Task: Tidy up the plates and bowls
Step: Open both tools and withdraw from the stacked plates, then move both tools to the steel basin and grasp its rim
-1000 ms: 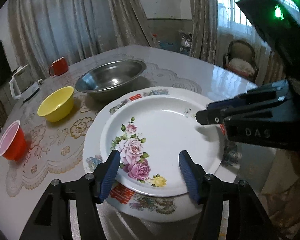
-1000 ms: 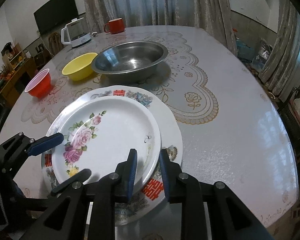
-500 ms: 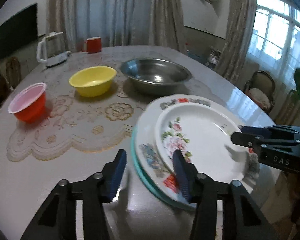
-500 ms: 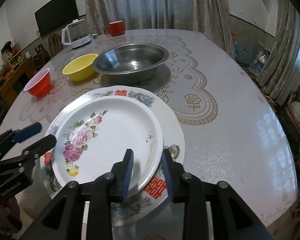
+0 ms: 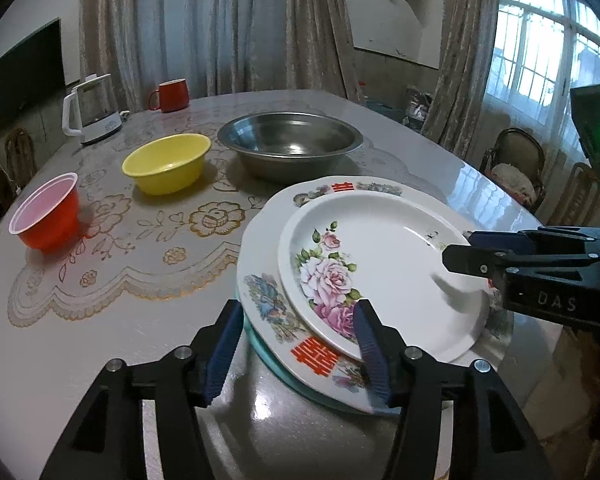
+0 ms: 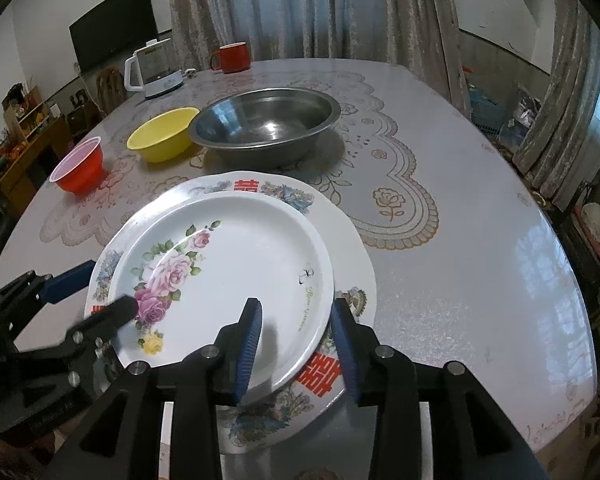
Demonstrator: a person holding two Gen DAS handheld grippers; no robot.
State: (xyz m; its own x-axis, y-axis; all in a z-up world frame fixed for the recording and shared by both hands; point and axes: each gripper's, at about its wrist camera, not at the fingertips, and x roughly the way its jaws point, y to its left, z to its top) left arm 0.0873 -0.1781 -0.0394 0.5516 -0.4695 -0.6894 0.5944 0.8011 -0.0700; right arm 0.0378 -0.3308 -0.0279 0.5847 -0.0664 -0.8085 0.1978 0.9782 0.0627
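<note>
While both grippers flank the stacked plates, the right gripper (image 6: pixel 296 344) straddles the rose plate's (image 6: pixel 236 264) rim, fingers wide; the left gripper (image 5: pixel 296 354) gapes beside them, ungripped.

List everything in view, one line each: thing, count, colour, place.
Rose plate: 1, white with pink roses, on top of the plate stack at the near table edge.
Large plate: 1, white with red characters, under the rose plate.
Teal plate: 1, bottom of stack, only its edge shows.
Steel basin: 1, silver, table centre.
Yellow bowl: 1, left of basin.
Red bowl: 1, left of yellow bowl.
Red mug: 1, far edge.
Kettle: 1, white, far left.
Left gripper: fingers open, astride the stack's rim.
Right gripper: fingers open, astride the rose plate's rim.
</note>
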